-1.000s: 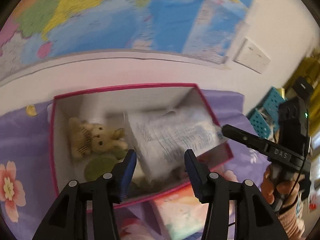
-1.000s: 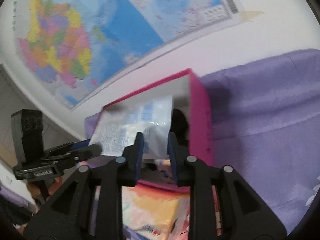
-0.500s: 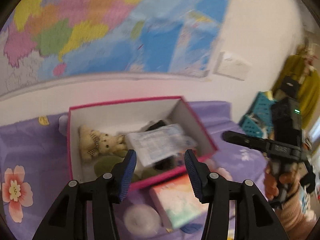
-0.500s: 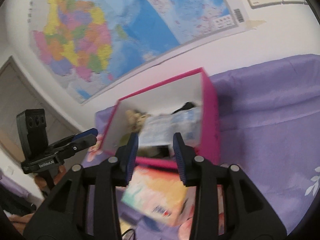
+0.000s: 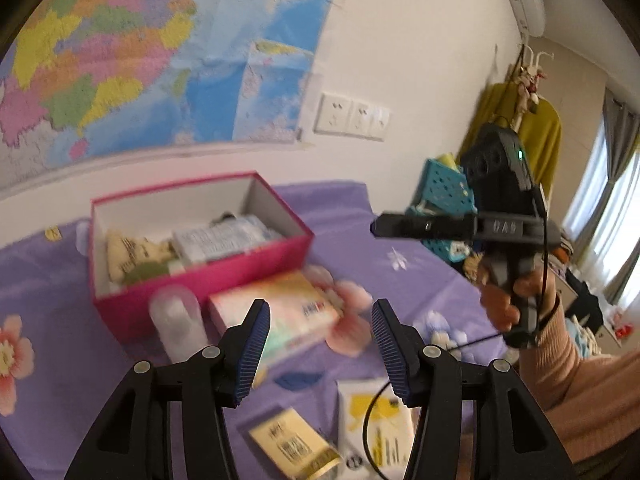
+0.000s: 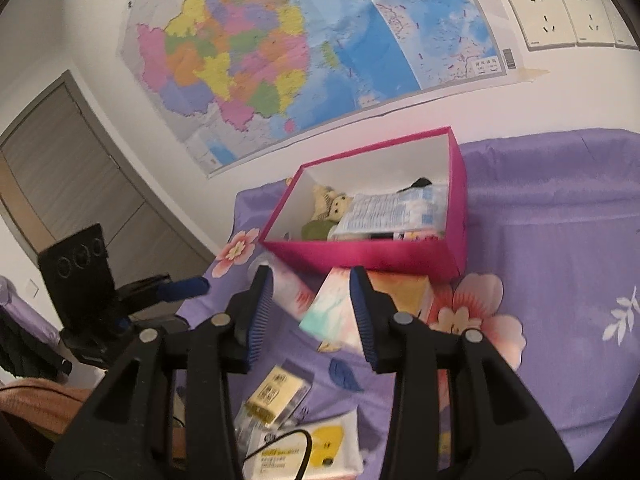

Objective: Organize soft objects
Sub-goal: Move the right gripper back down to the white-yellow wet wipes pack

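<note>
Ahead of the left gripper [image 5: 318,344], in the left wrist view, a pink box [image 5: 224,276] stands open-topped on the purple bedspread [image 5: 352,220], its long axis running left to right across the view. The fingers are spread and hold nothing. Inside the box a plush bear [image 5: 128,250] lies at the left end, and a clear-wrapped soft pack [image 5: 220,238] lies flat at the right end, its long axis along the box's own; this packing probably lets both fit below the rim. Just this side of the box lie a tissue pack [image 5: 276,314] and a translucent cup [image 5: 176,320], the pack between the fingertips in line of sight but not touched. Below the fingers lie a yellow packet [image 5: 292,446] and a yellow-and-white wipes pack [image 5: 376,420]. To the right, the right gripper is held level, side-on

Ahead of the right gripper [image 6: 312,316], in the right wrist view, the pink box [image 6: 372,256] sits beyond the fingertips with the bear [image 6: 332,208] to the left and the soft pack [image 6: 392,212] to the right, its long axis left to right. These fingers are likewise spread and empty. The tissue pack [image 6: 340,316] lies between them in the view, one end pointing toward the box; it seems the likely next item. The yellow packet [image 6: 276,396] and wipes pack [image 6: 312,452] lie nearer, beneath the fingers
</note>
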A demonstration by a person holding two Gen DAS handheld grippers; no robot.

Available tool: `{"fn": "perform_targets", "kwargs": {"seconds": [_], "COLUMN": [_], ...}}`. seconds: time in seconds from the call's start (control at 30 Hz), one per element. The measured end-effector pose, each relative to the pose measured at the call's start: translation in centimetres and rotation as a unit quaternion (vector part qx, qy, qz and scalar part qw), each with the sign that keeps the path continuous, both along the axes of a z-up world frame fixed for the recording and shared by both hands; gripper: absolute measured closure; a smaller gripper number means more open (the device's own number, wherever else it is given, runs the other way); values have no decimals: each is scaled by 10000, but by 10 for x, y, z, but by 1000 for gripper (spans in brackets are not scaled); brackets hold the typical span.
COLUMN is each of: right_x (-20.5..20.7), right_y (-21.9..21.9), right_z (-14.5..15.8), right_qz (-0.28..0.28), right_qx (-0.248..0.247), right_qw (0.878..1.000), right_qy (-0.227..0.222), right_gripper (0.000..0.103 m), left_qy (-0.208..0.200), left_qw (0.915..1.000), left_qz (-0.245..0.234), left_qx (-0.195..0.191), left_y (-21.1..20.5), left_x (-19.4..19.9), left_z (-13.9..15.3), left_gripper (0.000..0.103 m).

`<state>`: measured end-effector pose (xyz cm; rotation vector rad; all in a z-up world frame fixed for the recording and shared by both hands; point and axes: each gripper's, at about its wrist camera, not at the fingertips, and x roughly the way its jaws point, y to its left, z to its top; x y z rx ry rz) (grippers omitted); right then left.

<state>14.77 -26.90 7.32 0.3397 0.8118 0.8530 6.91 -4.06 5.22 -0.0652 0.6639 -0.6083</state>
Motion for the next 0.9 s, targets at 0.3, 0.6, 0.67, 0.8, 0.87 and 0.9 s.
{"fn": "perform_targets", "kwargs": {"seconds": [0.3,0.6,0.67,0.8,0.87,0.9], "right_x": [-38,-70,-71,-68,-65,-64], "right_y": [-15,-53,-54,-39,-29,-25], "right_z": [-20,-18,-22,-44,-62,-70], "right_qz": [65,-233,-207,-17,84,134], "right_qx": [-195,0,-39,-404,-601,-647], "right_qw": [9993,9992,9990,9967,9939,9928], "right_qy": [318,329,405,699,920,1000], "right_gripper": [60,60,60,60,60,60], "left_qy": [733,1262,1343,1486,1589,1644], "left_qw": [9968,9910,9897,9874,9858,9849], "left_qz": [-303,-425,-465,-508,-513,-517], "left_qx": [-34,-126,-150,-183,-160,-155], "left_y": [-8,-9,-10,-10,-10,-10], "left_x": [-25,-47,-53,-62,-66,-67], "left_z": [-54,-87,-92,-98,-101,-102], "left_gripper": [49,49,49,49,49,49]}}
